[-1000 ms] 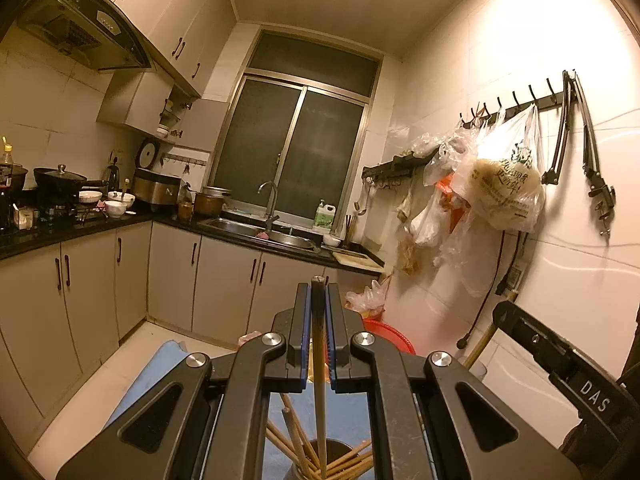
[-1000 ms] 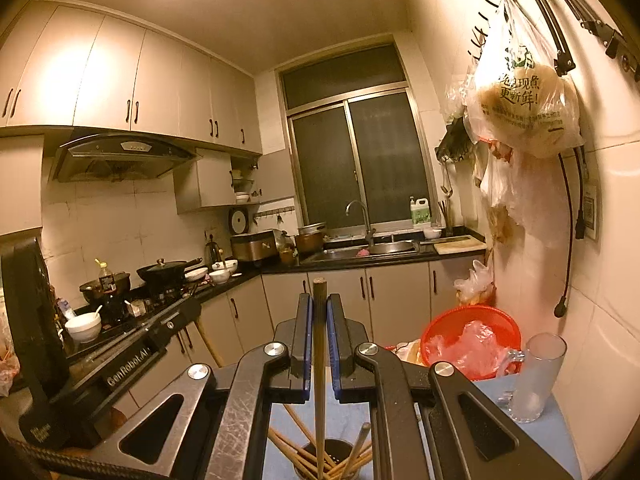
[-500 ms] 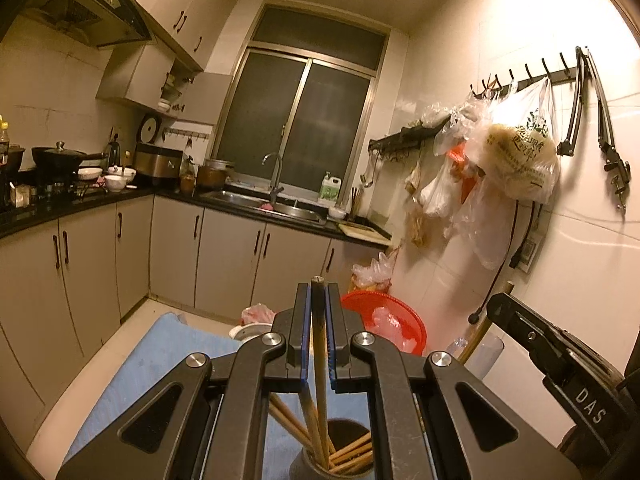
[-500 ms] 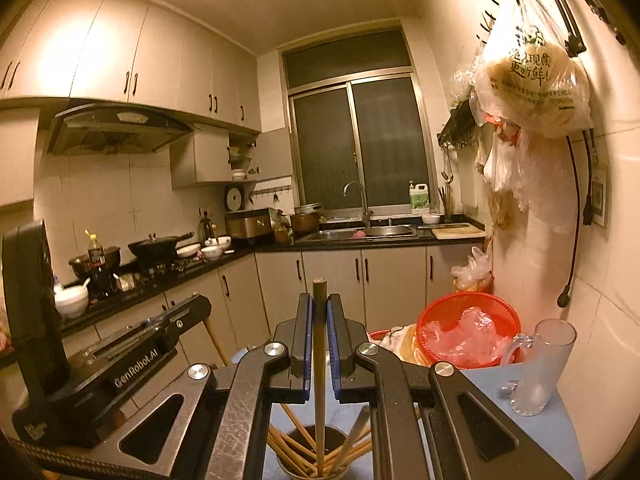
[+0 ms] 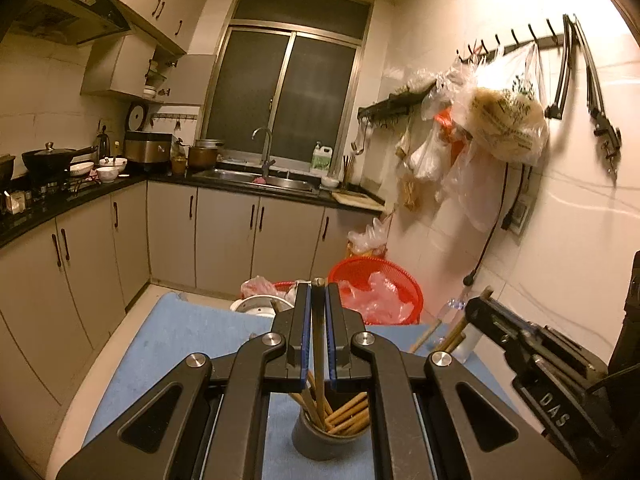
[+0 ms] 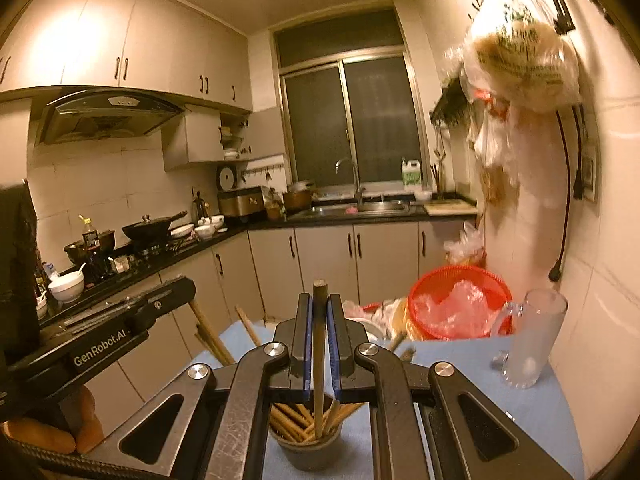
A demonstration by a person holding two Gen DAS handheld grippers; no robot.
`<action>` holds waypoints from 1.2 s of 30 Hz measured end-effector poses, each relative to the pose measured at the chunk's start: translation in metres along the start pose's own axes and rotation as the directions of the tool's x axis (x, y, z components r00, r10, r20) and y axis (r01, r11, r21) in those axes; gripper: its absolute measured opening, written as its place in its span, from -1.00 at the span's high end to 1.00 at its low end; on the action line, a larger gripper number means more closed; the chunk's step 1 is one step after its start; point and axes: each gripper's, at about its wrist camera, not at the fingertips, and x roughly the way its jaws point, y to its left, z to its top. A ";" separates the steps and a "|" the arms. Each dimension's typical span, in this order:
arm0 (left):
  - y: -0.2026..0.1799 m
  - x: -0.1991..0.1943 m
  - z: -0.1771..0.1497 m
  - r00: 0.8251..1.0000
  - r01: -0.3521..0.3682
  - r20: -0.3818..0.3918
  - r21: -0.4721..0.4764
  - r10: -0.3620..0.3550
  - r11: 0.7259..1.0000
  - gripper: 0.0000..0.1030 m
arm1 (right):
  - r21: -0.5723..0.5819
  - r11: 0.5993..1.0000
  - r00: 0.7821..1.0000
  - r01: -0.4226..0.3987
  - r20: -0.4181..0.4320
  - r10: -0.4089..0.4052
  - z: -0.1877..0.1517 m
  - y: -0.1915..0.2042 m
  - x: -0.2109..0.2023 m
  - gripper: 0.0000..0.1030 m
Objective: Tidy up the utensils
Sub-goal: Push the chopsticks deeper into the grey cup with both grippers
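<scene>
My left gripper [image 5: 318,292] is shut on a wooden chopstick [image 5: 319,344] that stands upright, its lower end inside a dark cup [image 5: 328,442] holding several chopsticks. My right gripper [image 6: 319,300] is shut on another wooden chopstick [image 6: 319,356], also upright with its lower end in the same dark cup [image 6: 306,450]. The cup stands on a blue mat [image 5: 184,340] close below both grippers. The right gripper's body [image 5: 532,352] shows at the right of the left wrist view; the left gripper's body [image 6: 100,340] shows at the left of the right wrist view.
A glass mug [image 6: 532,340] stands on the blue mat [image 6: 520,408] by the right wall. A red basket [image 5: 376,288] with plastic bags sits beyond the mat. Kitchen cabinets, a sink [image 5: 256,178] and a stove with pans lie farther off. Bags hang on wall hooks [image 5: 504,120].
Both grippers have lowered and tilted down toward the cup. The held chopsticks now reach deeper among the chopsticks in the cup, and more of the cup shows.
</scene>
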 end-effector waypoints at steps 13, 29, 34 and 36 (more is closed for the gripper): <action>-0.007 0.010 -0.006 0.999 -0.015 -0.041 0.006 0.016 1.000 0.88 | 0.011 1.000 0.999 0.009 -0.050 -0.009 -0.010 -0.008 0.008 0.86; -0.004 0.029 -0.018 0.996 -0.026 -0.089 -0.016 0.024 1.000 0.88 | 0.009 1.000 0.995 0.011 -0.100 -0.010 -0.025 -0.010 0.020 0.86; -0.002 0.030 -0.023 0.995 -0.032 -0.095 -0.020 0.029 0.999 0.88 | 0.004 1.000 0.995 0.012 -0.101 -0.012 -0.026 -0.010 0.022 0.86; -0.001 0.030 -0.023 0.995 -0.031 -0.095 -0.023 0.029 0.999 0.88 | 0.002 1.000 0.995 0.017 -0.099 -0.017 -0.027 -0.009 0.022 0.85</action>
